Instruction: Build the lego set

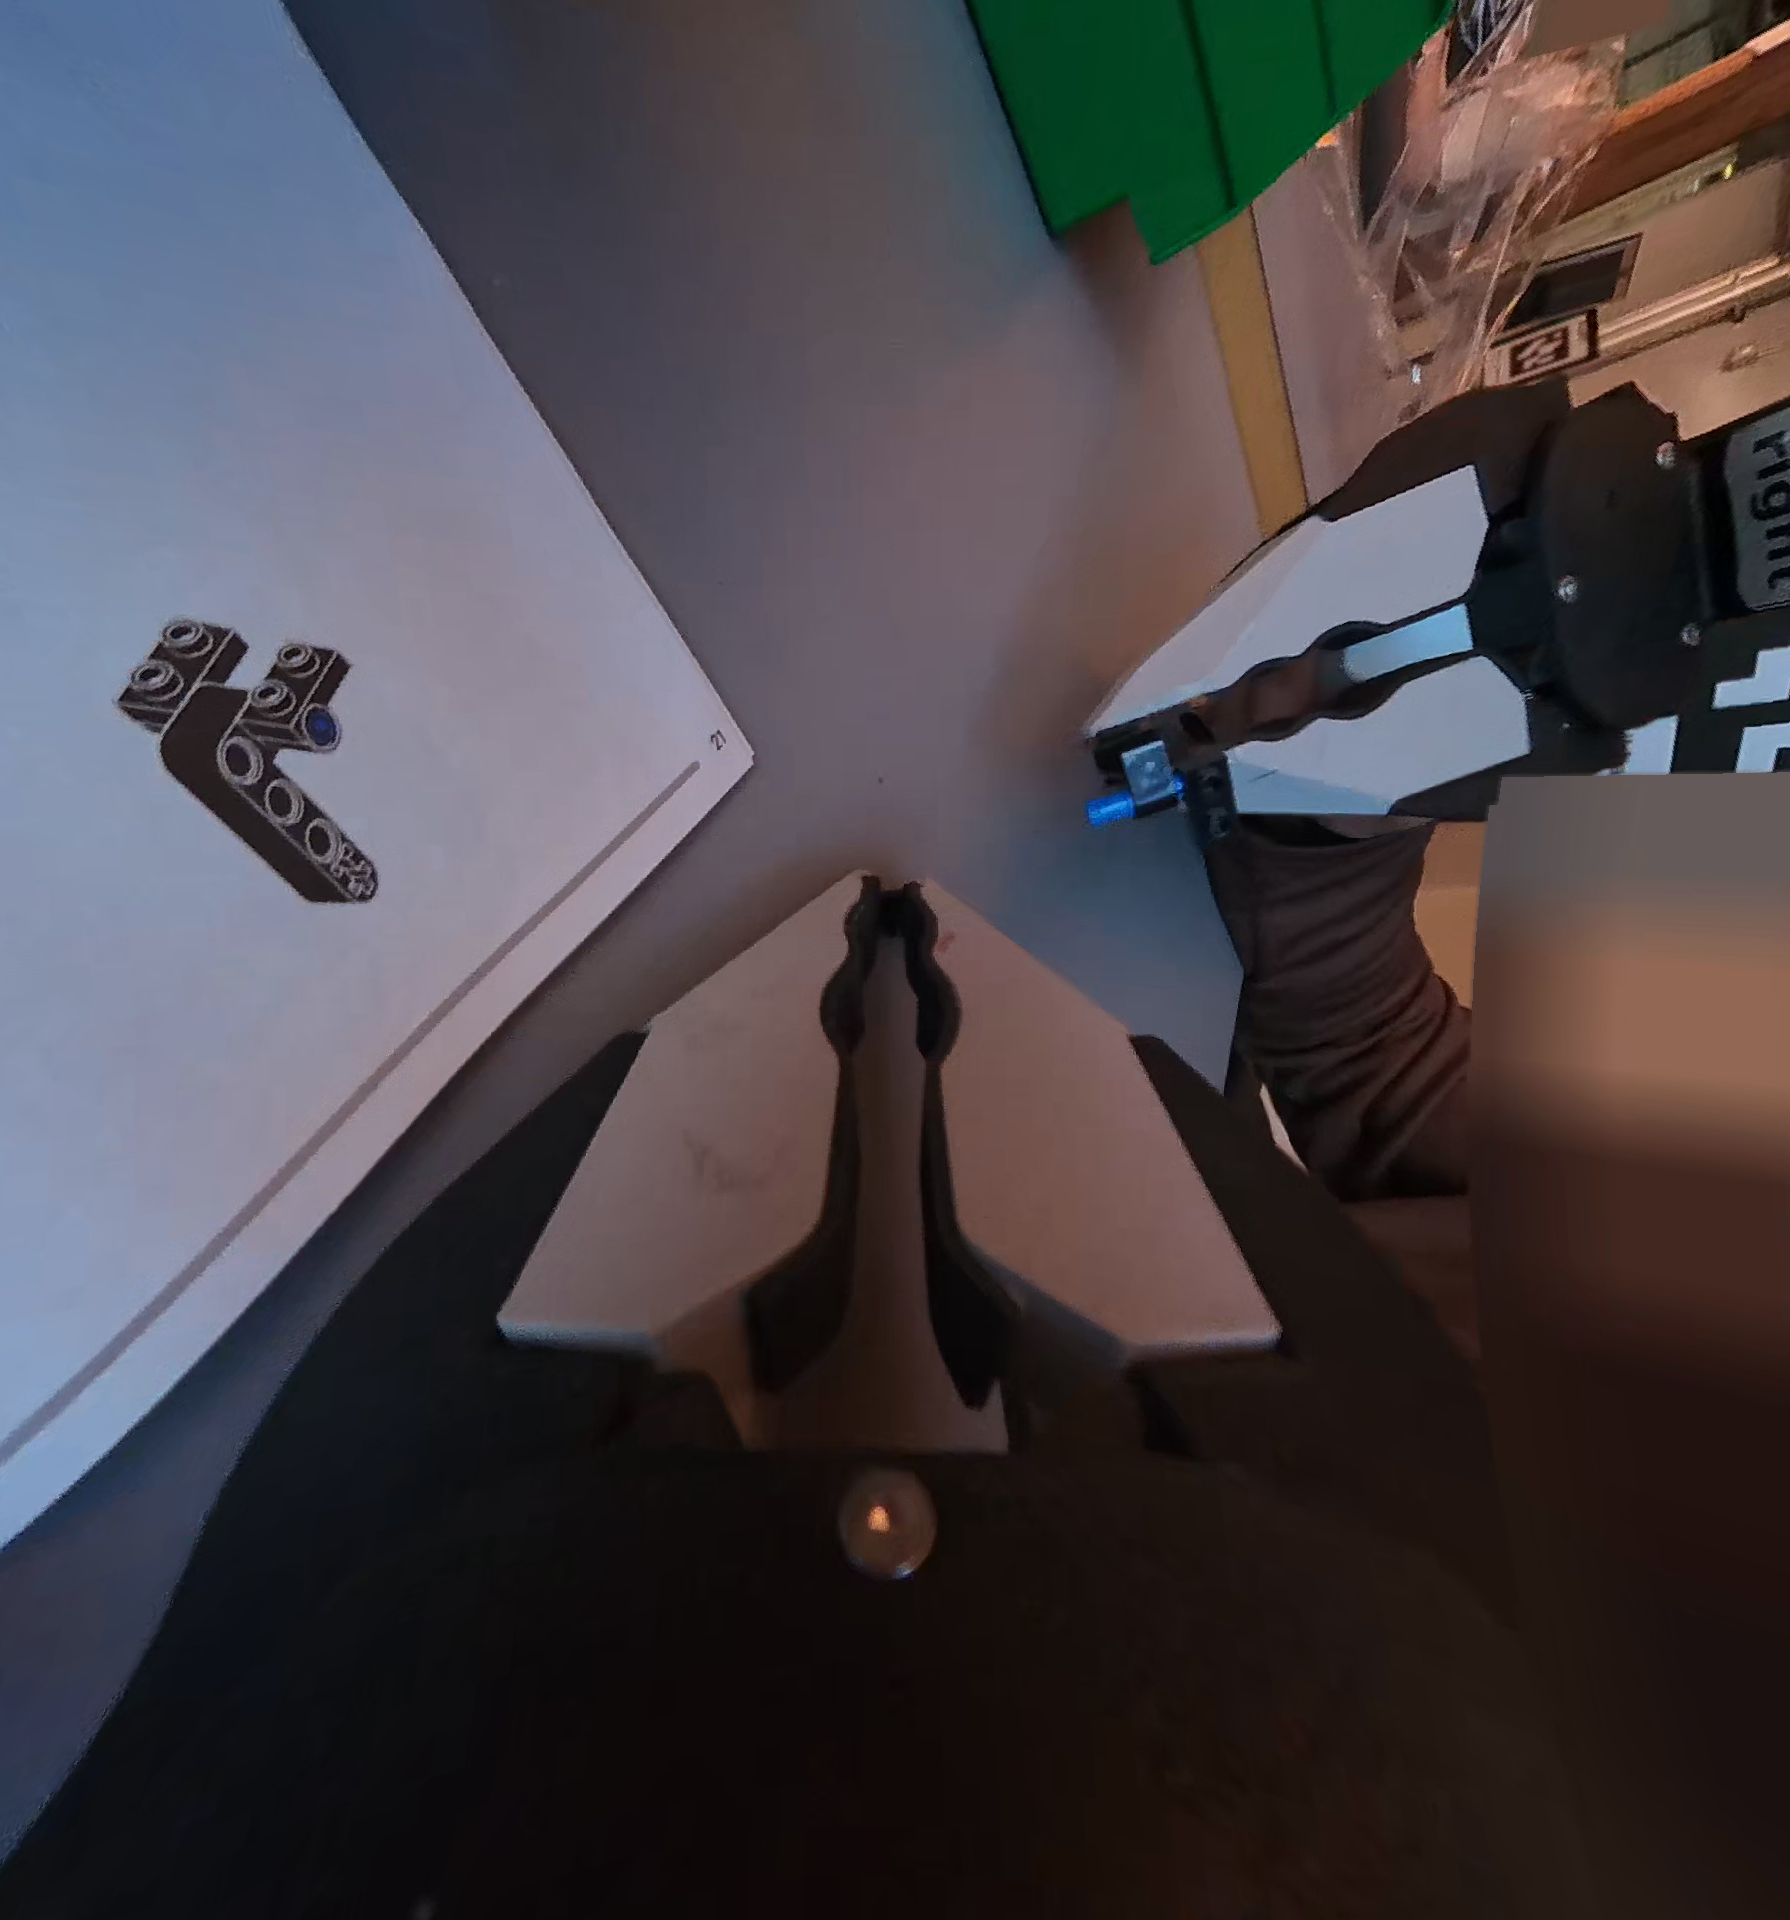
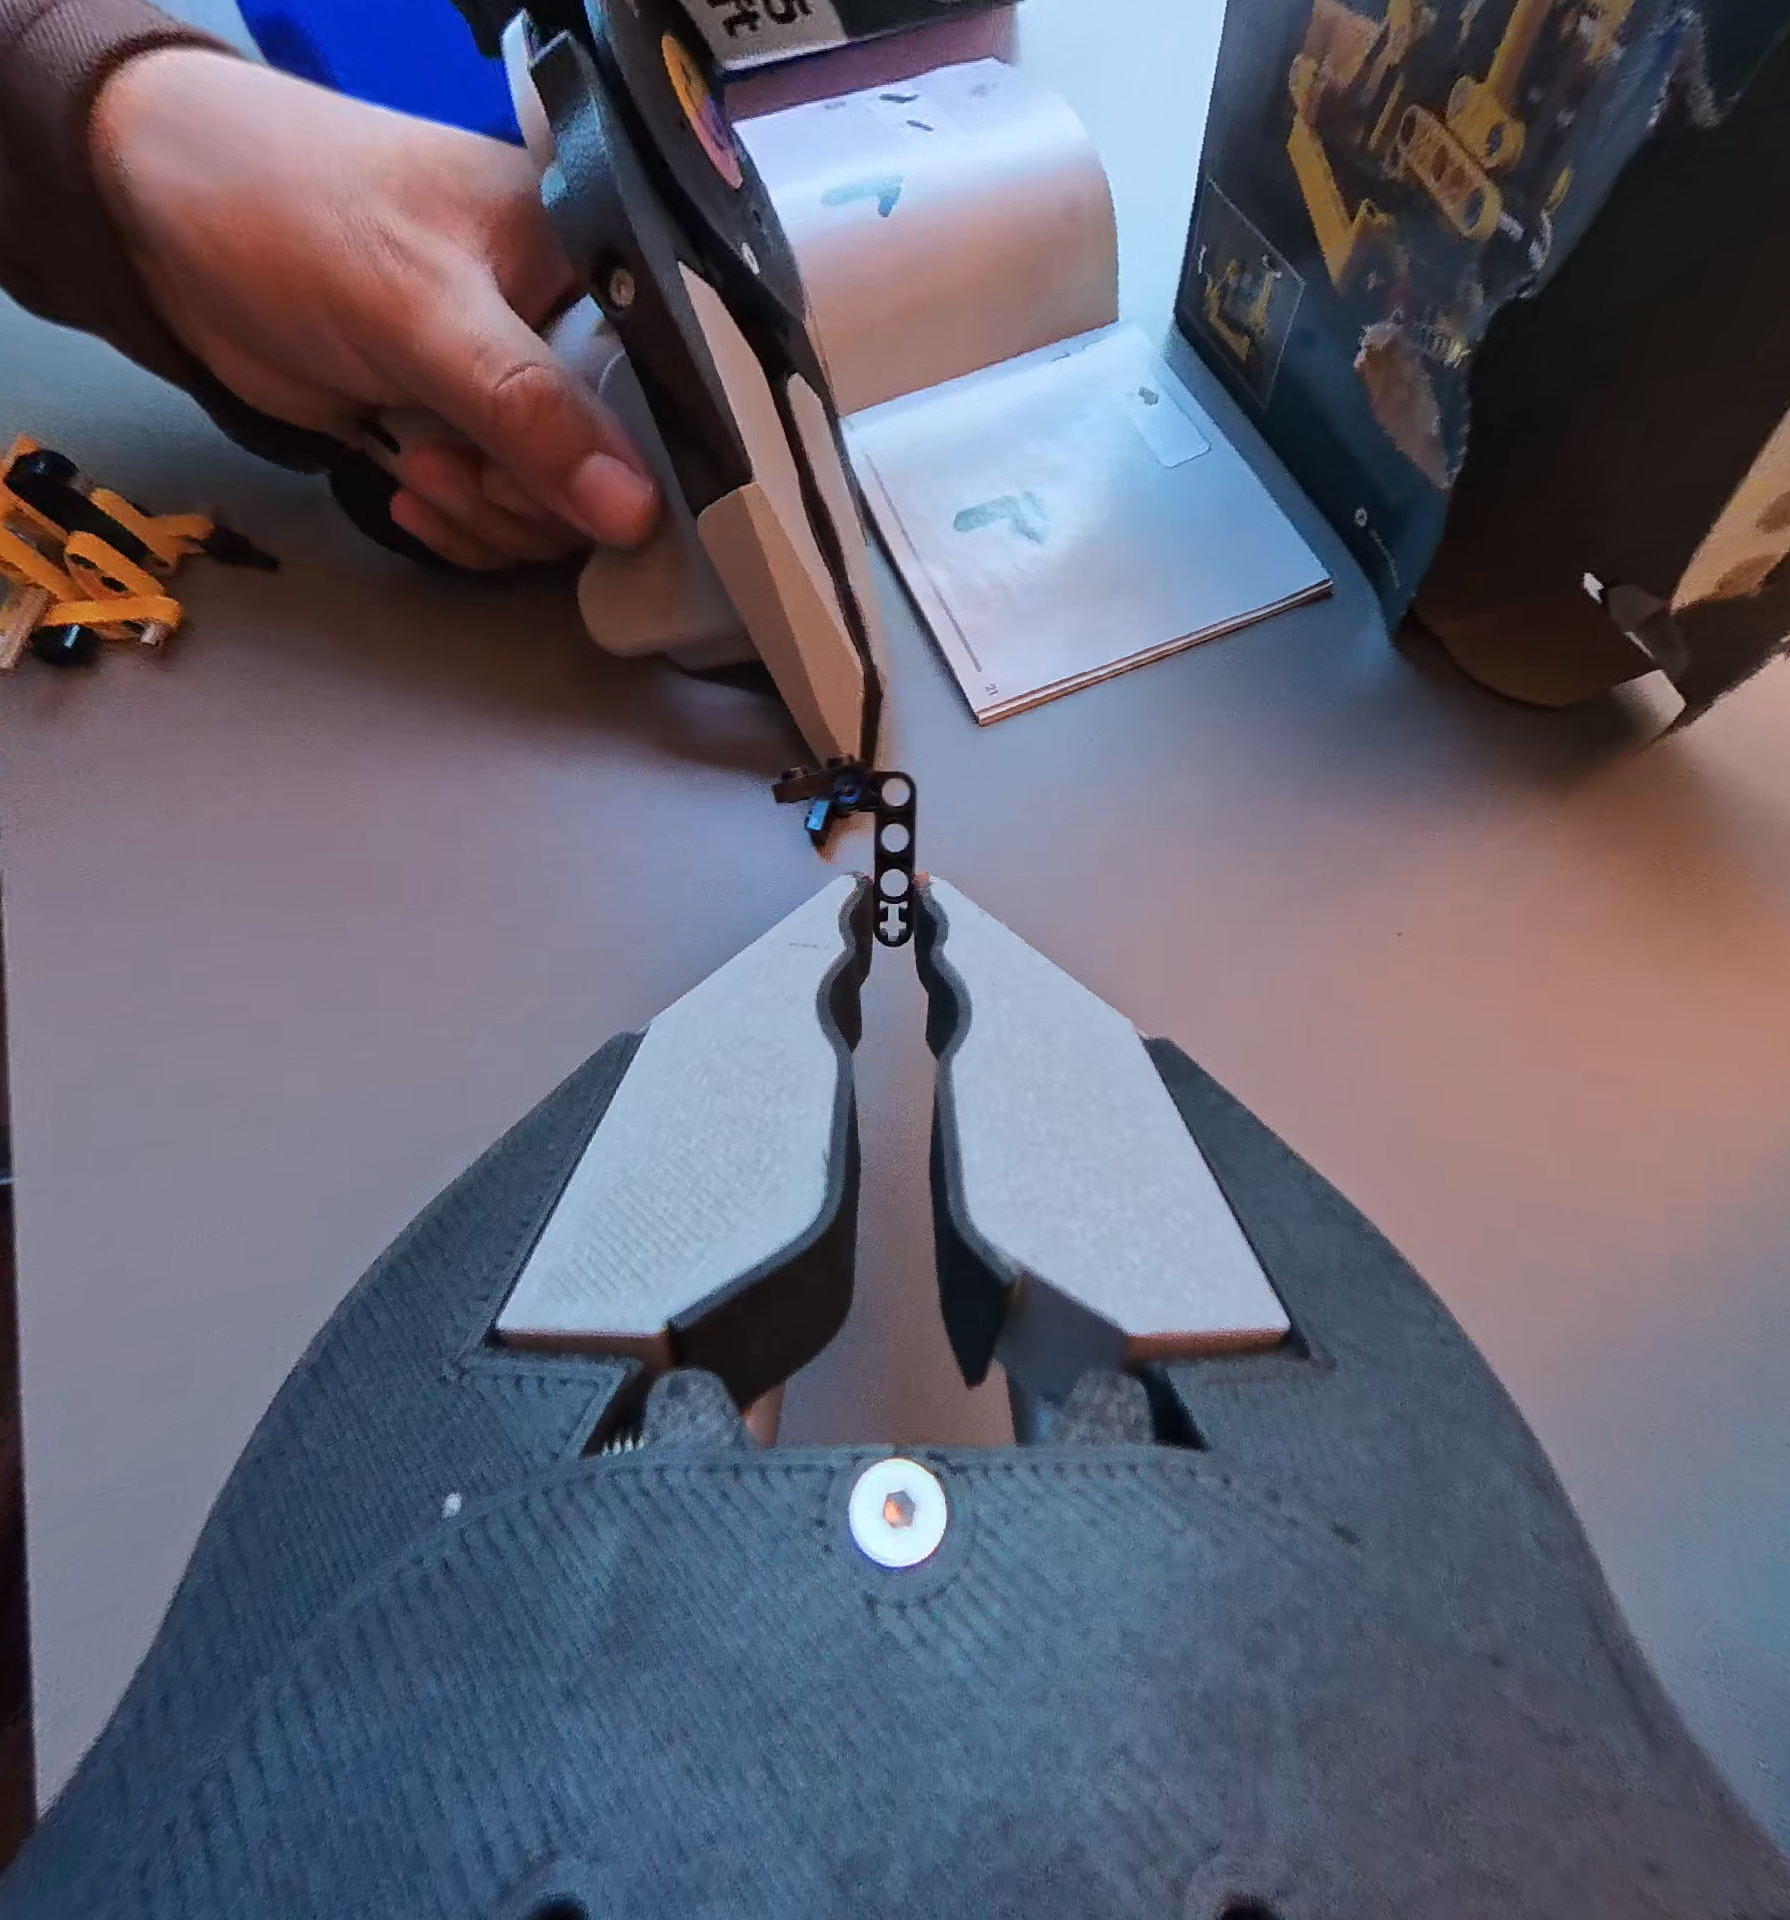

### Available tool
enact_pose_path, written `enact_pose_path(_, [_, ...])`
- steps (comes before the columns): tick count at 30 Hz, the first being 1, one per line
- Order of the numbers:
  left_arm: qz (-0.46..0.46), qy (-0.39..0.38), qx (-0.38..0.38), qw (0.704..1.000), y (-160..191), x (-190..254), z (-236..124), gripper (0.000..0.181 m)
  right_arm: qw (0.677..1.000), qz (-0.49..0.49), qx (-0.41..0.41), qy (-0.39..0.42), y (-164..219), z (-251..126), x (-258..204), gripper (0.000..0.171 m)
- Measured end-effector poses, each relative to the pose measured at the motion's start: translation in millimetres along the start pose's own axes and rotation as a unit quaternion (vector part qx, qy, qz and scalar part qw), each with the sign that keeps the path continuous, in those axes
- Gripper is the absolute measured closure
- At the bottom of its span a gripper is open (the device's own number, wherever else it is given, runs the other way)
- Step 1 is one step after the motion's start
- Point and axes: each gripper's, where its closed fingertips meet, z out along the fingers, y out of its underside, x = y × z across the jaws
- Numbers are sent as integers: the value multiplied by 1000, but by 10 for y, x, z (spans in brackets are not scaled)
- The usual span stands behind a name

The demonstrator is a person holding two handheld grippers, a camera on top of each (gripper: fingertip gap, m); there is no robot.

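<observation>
My right gripper point(image 2: 893, 896) is shut on the lower end of a black angled beam point(image 2: 895, 831) with round holes, held above the grey table point(image 2: 351, 935). A small black brick and a blue pin point(image 2: 847, 790) sit at the beam's upper end. In the left wrist view the right gripper point(image 1: 1177, 750) shows at right with that assembly point(image 1: 1215, 800) and the blue pin point(image 1: 1109, 810) sticking out. My left gripper point(image 1: 888, 906) is shut with nothing visible between its pads. Its tip point(image 2: 858, 756) hangs just beyond the assembly, held by a hand point(image 2: 351, 312).
The open instruction booklet point(image 1: 247, 468) lies on the table; it also shows in the right wrist view point(image 2: 1078, 520). The set's dark box point(image 2: 1390, 260) stands at back right. A yellow part-built model point(image 2: 60, 551) lies at far left. Green panels point(image 1: 1182, 104) and a clear bag point(image 1: 1473, 187) lie beyond. The grippers' ends are close to 5 cm from one another.
</observation>
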Motion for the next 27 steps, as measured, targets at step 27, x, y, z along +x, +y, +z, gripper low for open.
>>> enact_pose_path(27, [157, -55, -52, 985, -56, -16, 59, 180, 998, 20, -38, -33, 158, 178, -41, 167])
